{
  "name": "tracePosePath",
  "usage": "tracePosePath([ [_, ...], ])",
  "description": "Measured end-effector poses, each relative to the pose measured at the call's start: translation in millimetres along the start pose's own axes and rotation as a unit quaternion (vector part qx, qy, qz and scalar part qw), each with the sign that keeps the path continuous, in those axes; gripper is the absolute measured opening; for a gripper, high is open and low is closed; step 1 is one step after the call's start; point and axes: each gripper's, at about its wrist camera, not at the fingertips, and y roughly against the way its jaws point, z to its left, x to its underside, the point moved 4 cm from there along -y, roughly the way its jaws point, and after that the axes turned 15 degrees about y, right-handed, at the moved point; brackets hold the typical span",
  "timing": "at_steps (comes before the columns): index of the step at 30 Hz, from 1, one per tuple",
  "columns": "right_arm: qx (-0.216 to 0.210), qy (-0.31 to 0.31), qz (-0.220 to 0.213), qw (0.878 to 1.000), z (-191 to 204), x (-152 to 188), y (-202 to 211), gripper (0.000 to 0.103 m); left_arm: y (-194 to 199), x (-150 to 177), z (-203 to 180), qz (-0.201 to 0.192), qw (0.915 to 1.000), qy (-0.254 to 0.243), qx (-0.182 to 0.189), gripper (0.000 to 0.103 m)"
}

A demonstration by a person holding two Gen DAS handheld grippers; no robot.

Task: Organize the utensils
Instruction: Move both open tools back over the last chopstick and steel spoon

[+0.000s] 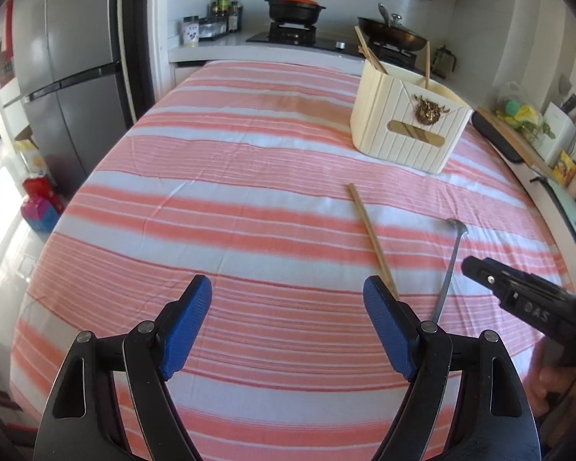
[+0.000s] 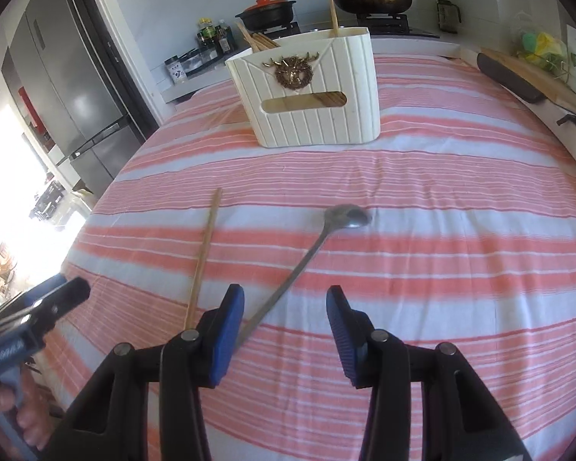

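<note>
**Spoon and chopstick not yet put away, both hand-held grippers empty**

The spoon (image 2: 347, 217) is found lying flat on the striped cloth of the desk (image 2: 460, 269), bowl end toward the cream utensil holder (image 2: 307, 92), handle run diagonally back toward the right hand-held gripper (image 2: 285, 332). The handle's tail end is seen slipping in just beside the inner face of that gripper's left pad, so the long axis is pretty much lined up with the reach rather than across it. Contact can't be confirmed from this view.

A single loose chopstick (image 2: 205, 253) is laid out just left of the spoon, roughly parallel to it, pointing at the holder too. From the left wrist view it sits ahead and right of the left hand-held gripper (image 1: 288, 326), its near end tucked behind the right pad.

Both grippers are held with jaws apart and nothing clamped, the left one spread wider than the right.

The holder is stood well beyond both utensils, with several chopsticks (image 2: 259, 40) already poked out of its top.

Judging by layout, the spoon looks like the right hand's job and the chopstick the left's. A slight wrist roll would probably be needed so the pads close across the thin handle, not along it.
</note>
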Motion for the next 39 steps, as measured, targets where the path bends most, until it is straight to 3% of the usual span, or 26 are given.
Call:
tracePosePath([
  [6, 0.084, 0.038, 0.042, 0.995, 8, -8, -41, 0.045, 1, 6, -3, -0.001, 1.0000, -0.010, 0.001, 0.083],
  [10, 0.129, 0.071, 0.044, 0.988, 5, 1, -32, 0.043, 1, 11, -1, 0.003, 0.9999, -0.014, 0.001, 0.083],
  [22, 0.172, 0.037, 0.040, 0.984, -58, 50, 15, 0.043, -15, 23, -6, 0.022, 0.9997, -0.009, 0.007, 0.083],
  [28, 0.154, 0.013, 0.029, 0.988, -68, 48, 18, 0.043, -12, 24, -2, 0.016, 0.9998, -0.010, 0.003, 0.083],
  [33, 0.121, -0.009, 0.013, 0.993, -61, 50, 23, 0.045, -18, 24, -9, 0.034, 0.9993, -0.001, 0.017, 0.083],
  [36, 0.141, 0.032, 0.025, 0.989, -48, 49, 17, 0.045, -25, 26, -31, 0.039, 0.9985, -0.018, 0.033, 0.083],
  [39, 0.149, 0.029, 0.029, 0.988, -50, 52, 13, 0.045, -34, 33, -55, 0.044, 0.9974, -0.043, 0.037, 0.083],
])
